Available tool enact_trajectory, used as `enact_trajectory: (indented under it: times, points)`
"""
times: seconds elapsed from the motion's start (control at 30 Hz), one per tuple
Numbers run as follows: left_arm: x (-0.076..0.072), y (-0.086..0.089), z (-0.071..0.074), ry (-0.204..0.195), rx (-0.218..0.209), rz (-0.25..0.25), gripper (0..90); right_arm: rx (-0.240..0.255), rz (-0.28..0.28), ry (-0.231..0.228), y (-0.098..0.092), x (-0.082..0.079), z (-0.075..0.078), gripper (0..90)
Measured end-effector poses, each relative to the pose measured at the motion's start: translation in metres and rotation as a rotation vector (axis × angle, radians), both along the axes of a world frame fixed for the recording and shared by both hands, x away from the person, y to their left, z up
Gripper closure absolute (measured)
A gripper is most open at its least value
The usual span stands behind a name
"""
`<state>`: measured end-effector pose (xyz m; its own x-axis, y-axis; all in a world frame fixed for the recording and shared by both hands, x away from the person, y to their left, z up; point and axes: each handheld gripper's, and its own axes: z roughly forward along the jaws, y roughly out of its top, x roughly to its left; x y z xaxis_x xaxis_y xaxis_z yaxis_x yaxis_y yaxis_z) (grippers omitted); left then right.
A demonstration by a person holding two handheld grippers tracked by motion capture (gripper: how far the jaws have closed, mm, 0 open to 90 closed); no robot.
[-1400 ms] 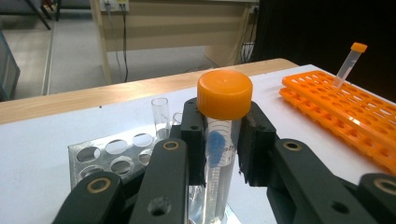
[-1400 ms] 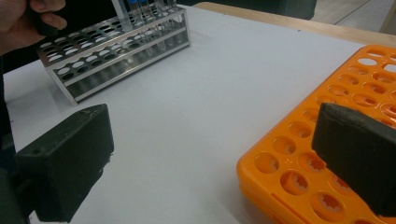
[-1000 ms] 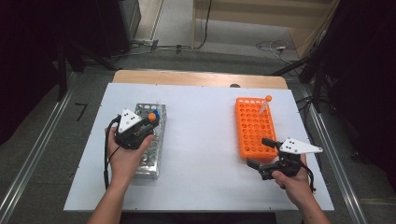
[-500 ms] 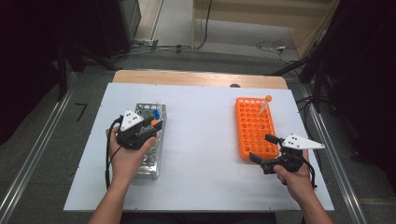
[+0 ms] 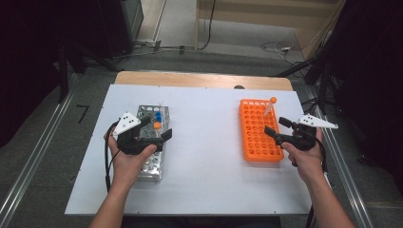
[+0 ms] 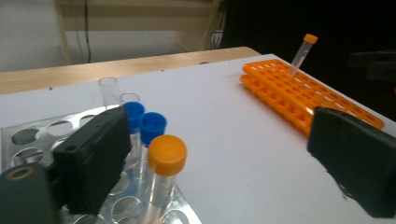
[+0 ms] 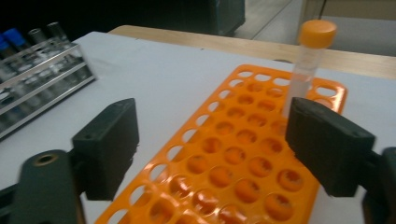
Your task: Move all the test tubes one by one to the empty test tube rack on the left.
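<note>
White table (image 5: 204,142): orange-capped tube (image 6: 164,172) between left claw (image 6: 219,163)

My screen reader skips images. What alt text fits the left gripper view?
The left gripper stands open over a metal rack, an orange-capped tube between its jaws, untouched. Two blue-capped tubes stand behind it; an orange rack lies across the white table.

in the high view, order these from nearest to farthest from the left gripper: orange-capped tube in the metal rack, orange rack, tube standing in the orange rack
1. Orange-capped tube in the metal rack, beside the left gripper.
2. Orange rack, across the table, right.
3. Tube standing in the orange rack, at its far right corner.
</note>
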<state>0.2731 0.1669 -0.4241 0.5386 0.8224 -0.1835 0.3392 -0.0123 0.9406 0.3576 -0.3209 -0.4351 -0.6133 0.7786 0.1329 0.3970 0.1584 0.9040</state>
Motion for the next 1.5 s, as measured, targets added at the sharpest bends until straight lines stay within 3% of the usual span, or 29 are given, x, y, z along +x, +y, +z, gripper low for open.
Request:
enact_trajectory:
  times: [0.17,0.43,0.73,0.9,1.1,1.2,1.5]
  points:
    - [-0.004,-0.005,0.002,-0.022,0.0,-0.03,0.0,0.008,-0.035,0.029,-0.006,0.026,-0.002,28.7]
    - [-0.005,-0.013,0.001,-0.013,0.023,-0.059,0.0,-0.066,-0.034,0.078,-0.001,0.062,-0.02,39.5]
    - [-0.005,-0.018,0.0,-0.006,0.027,-0.065,0.0,-0.125,-0.052,0.115,0.004,0.09,-0.034,52.0]
    - [-0.005,-0.02,0.0,-0.005,0.028,-0.067,0.0,-0.146,-0.082,0.074,0.002,0.095,-0.035,59.0]
    - [-0.005,-0.022,0.0,-0.002,0.038,-0.068,0.0,-0.158,-0.039,0.049,0.009,0.094,-0.037,68.3]
    - [-0.006,-0.023,0.001,-0.002,0.036,-0.068,0.0,-0.168,-0.055,0.043,0.01,0.093,-0.037,72.2]
    - [-0.007,-0.028,0.003,-0.008,0.041,-0.094,0.0,-0.099,-0.079,-0.006,0.004,0.08,-0.016,72.8]
